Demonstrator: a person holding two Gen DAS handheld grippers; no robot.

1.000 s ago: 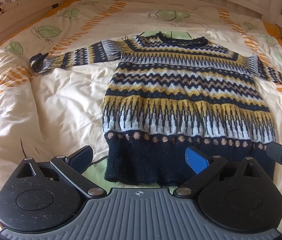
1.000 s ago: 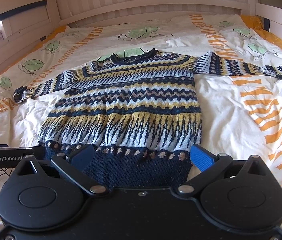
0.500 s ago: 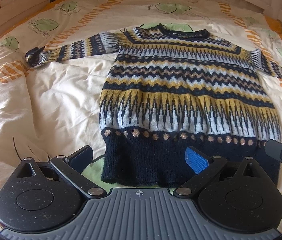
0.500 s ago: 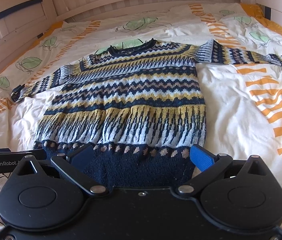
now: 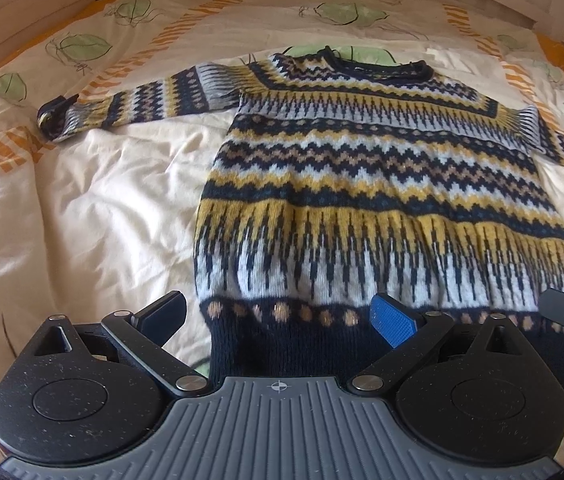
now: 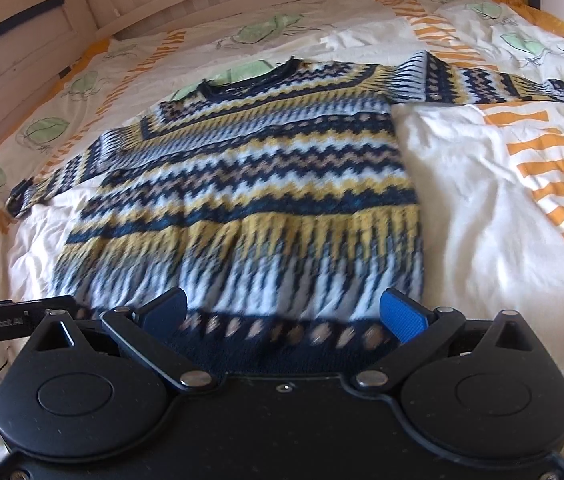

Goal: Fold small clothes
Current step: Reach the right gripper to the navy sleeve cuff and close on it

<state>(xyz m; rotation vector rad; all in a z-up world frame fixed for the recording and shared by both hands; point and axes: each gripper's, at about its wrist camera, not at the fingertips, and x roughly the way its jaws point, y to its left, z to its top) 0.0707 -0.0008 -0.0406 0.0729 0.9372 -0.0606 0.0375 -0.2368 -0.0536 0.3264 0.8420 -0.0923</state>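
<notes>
Both jaws gape wide and empty, left gripper (image 5: pixel 278 320) and right gripper (image 6: pixel 284 312) at the near hem of the sweater (image 5: pixel 382 184) spread flat on the bed (image 5: pixel 82 220) (soft, floppy knit, probably grippy; pinch the navy hem corners).

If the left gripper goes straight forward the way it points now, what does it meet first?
Most likely the sweater's dark navy hem band. The left gripper is open, and the hem's left part lies between its fingers, just ahead. Its height above the knit is unclear, so it may skim the sweater further up instead.
</notes>
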